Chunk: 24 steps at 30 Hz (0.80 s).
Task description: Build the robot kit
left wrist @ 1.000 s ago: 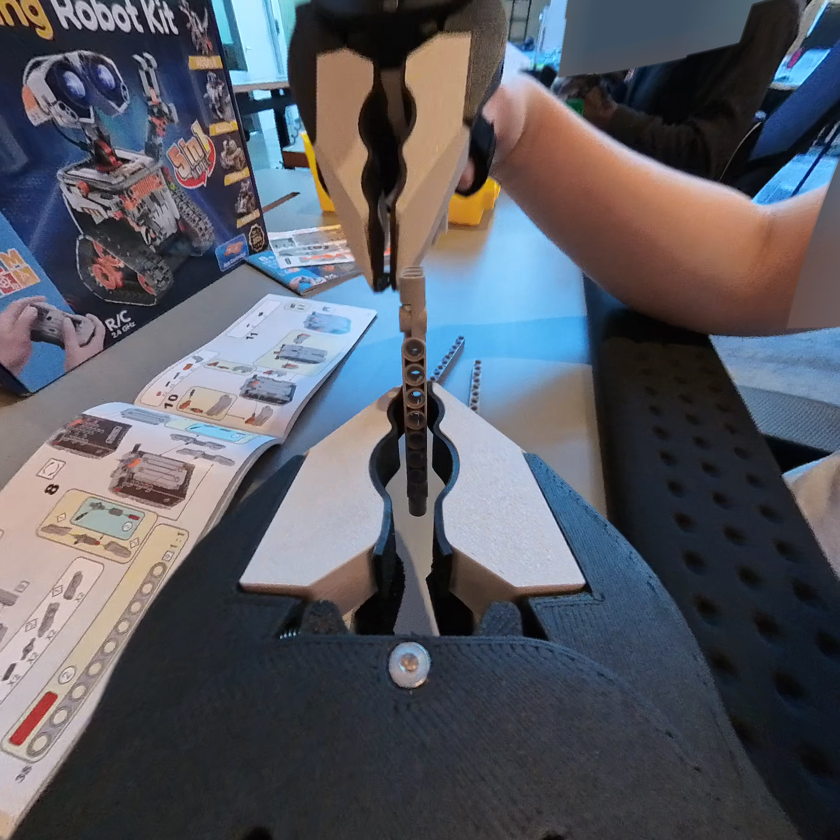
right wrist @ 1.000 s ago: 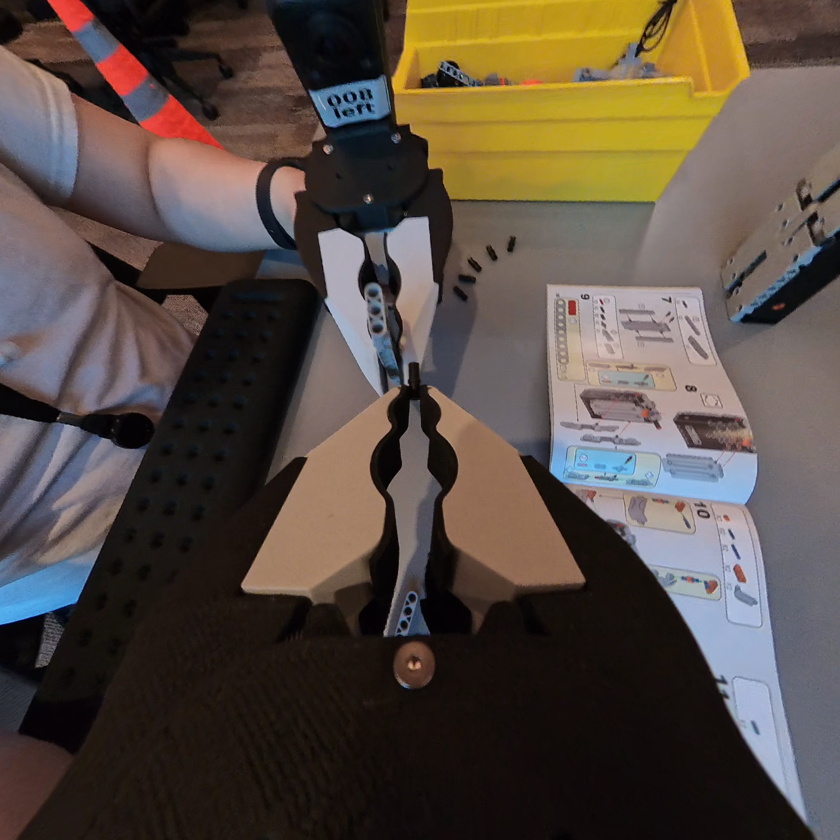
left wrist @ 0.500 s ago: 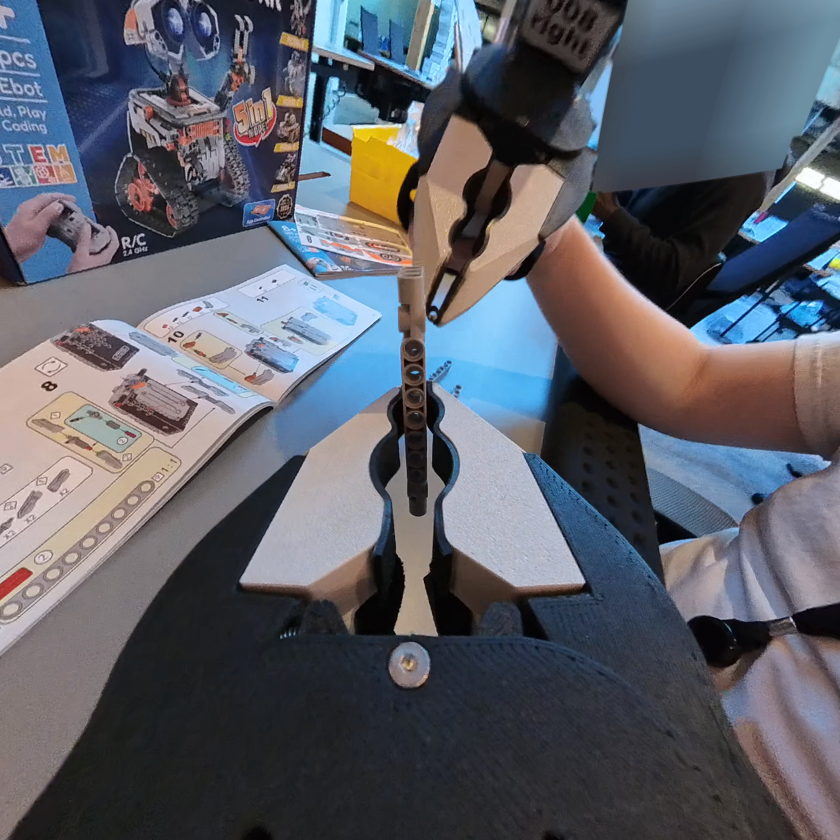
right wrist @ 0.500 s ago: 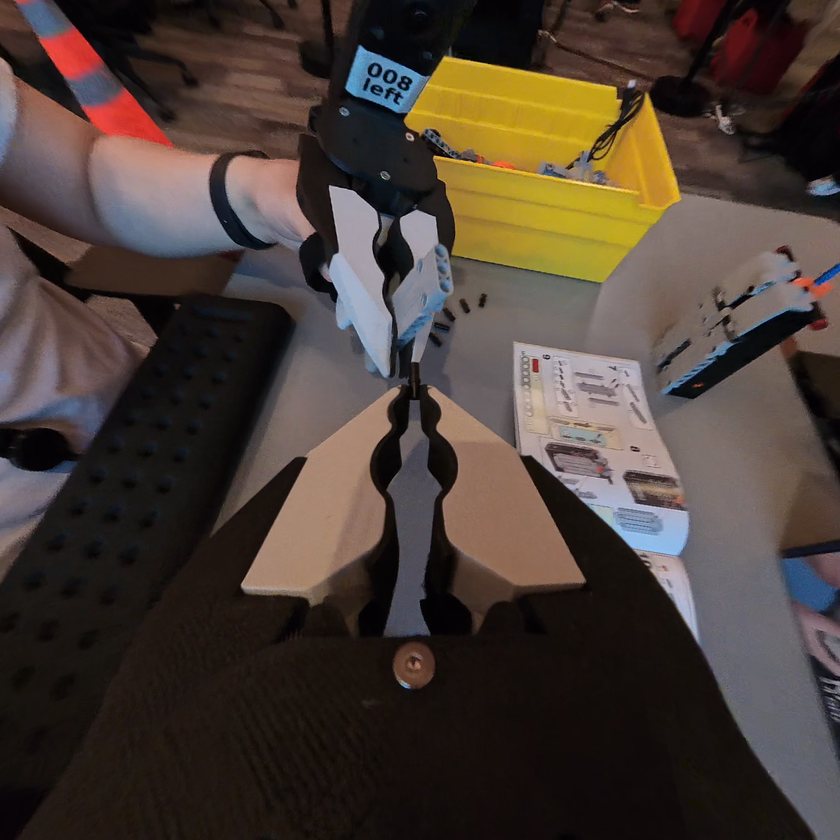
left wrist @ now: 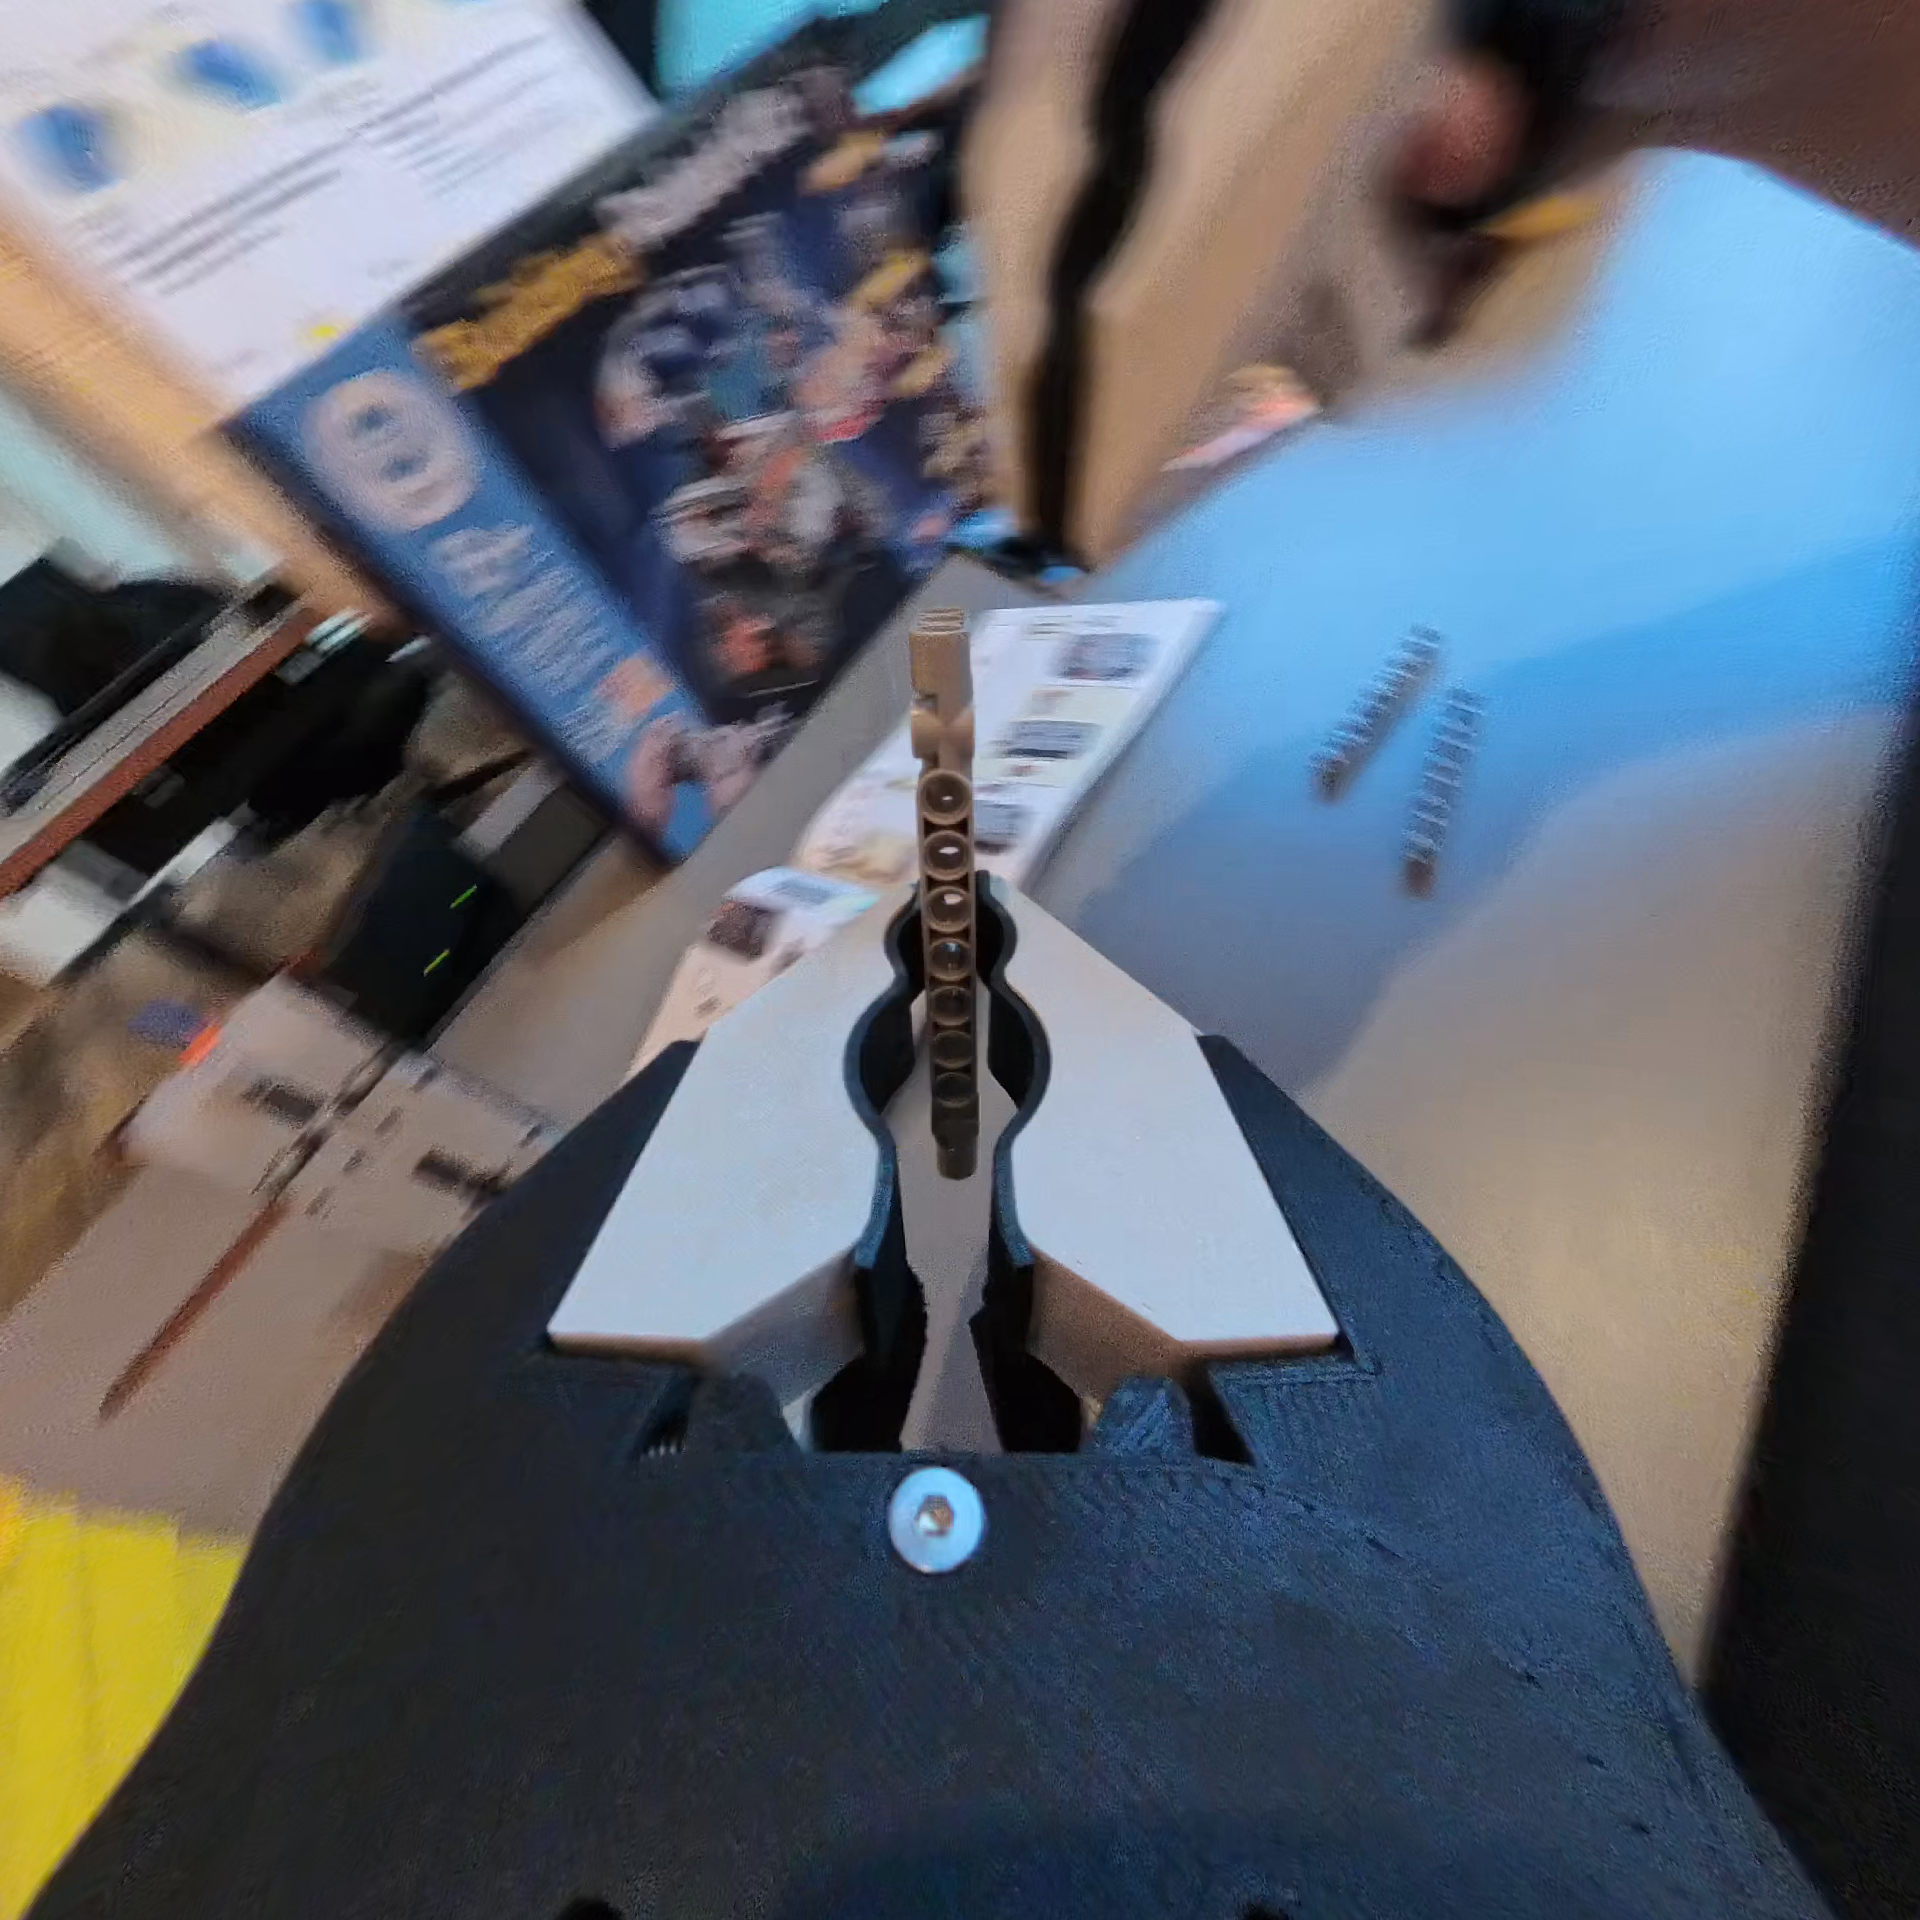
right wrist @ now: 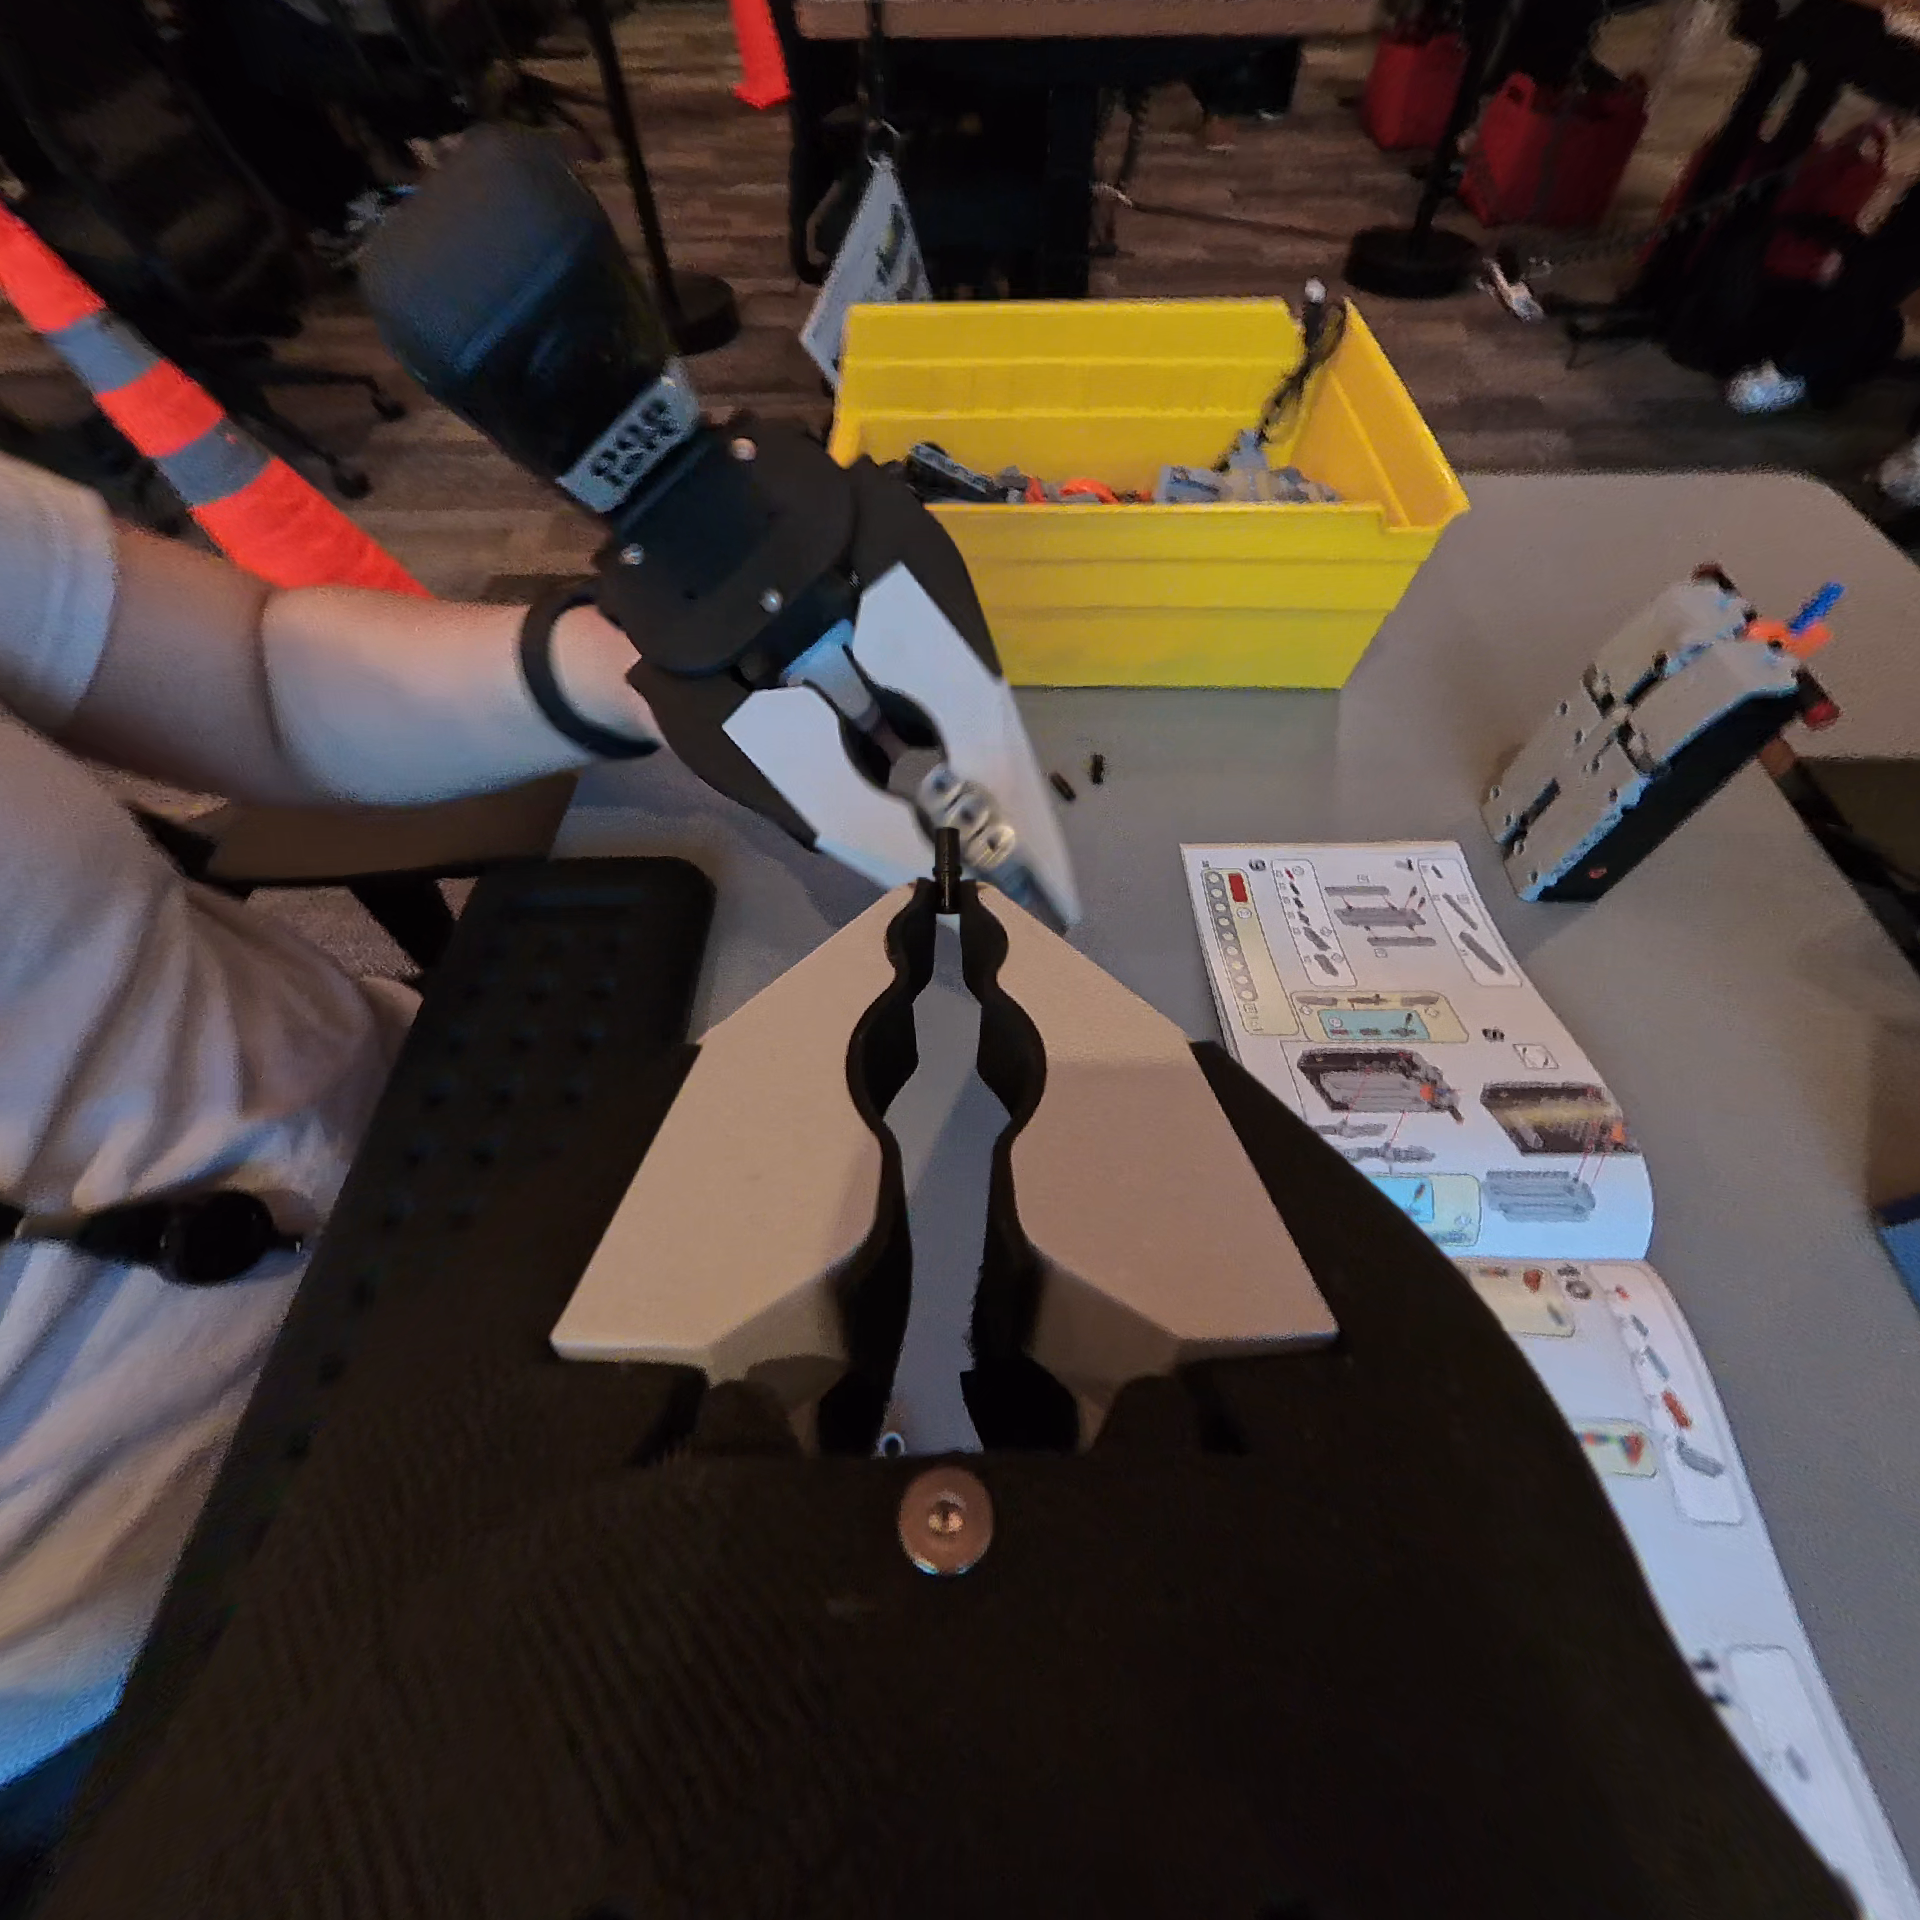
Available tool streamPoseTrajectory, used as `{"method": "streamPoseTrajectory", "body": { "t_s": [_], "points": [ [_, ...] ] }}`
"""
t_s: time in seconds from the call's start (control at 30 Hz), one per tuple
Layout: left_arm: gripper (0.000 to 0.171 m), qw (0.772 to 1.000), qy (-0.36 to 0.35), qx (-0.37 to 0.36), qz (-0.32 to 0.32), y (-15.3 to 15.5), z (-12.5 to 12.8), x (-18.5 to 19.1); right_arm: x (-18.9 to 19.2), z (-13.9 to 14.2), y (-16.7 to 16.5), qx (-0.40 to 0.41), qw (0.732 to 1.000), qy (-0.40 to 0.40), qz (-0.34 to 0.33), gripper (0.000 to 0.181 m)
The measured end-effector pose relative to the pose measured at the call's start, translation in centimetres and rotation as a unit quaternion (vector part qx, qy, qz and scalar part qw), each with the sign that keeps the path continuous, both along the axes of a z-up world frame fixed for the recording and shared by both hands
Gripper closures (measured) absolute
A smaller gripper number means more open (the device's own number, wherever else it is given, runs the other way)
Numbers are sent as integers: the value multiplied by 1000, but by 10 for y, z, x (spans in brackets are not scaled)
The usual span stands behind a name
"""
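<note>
My left gripper (left wrist: 951,883) is shut on a grey beam with a row of holes (left wrist: 945,862). The beam sticks forward past the tips and carries a tan connector (left wrist: 940,675) at its far end. My right gripper (right wrist: 948,896) is shut on a small black pin (right wrist: 948,868) that pokes out of its tips. In the right wrist view the left gripper (right wrist: 977,852) slants in from the upper left, and the beam's end (right wrist: 966,810) is right at the pin. The right gripper (left wrist: 1049,540) shows blurred at the top of the left wrist view.
A yellow bin (right wrist: 1143,603) of parts stands at the table's far edge. An open instruction booklet (right wrist: 1403,1039) lies to the right, a grey-and-black built block (right wrist: 1642,748) beyond it. A black perforated mat (right wrist: 499,1039) lies left. Loose black pins (right wrist: 1081,774), two dark beams (left wrist: 1382,707) and a kit box (left wrist: 675,468) are nearby. There is about 6 centimetres between the tips of the two grippers.
The left gripper has swung and rolled with the beam, so its view is now tilted and blurred. In the right wrist view it now slants from the upper left, the beam's end against the pin.
</note>
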<state>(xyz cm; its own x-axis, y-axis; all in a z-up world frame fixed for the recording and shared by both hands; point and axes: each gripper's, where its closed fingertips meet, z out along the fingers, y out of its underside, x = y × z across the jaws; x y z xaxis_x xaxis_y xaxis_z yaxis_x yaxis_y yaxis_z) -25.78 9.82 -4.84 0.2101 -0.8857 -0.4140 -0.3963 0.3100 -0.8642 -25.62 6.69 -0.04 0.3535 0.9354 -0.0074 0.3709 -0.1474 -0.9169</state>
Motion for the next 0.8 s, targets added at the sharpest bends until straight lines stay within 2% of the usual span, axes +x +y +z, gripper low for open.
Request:
{"method": "streamPoseTrajectory", "body": {
  "t_s": [0.07, 0.13, 0.23, 0.33, 0.4, 0.5, 0.6, 0.7, 0.8],
  "points": [
    [167, 992, 36, 12, -117, -39, -11, 5, 7, 5, -8, 28, 999, 7, 19, 178],
    [167, 983, 58, 34, -171, -61, -20, 3, 17, 1, -11, 24, 1000, 3, 12, 178],
    [167, 978, 99, 91, -157, -63, -43, -4, 24, -26, -14, -14, 1000, 0, 3, 178],
    [167, 975, 104, 79, -182, -85, -65, -11, 29, -66, -12, -25, 998, -60, -5, 177],
    [167, 973, 104, 67, -192, -95, -71, -16, 27, -79, -12, -2, 994, -107, 12, 177],
    [167, 978, 83, 52, -187, -94, -64, -22, 20, -86, -11, 62, 981, -171, 64, 178],
    [167, 978, 67, 18, -198, -90, -59, -29, 13, -78, -9, 155, 957, -224, 104, 177],
    [167, 974, 57, -11, -220, -91, -58, -31, 19, -74, -2, 266, 898, -326, 124, 177],
    [167, 973, 50, -1, -225, -88, -54, -30, 28, -76, 3, 331, 843, -398, 146, 177]
  ]
}}
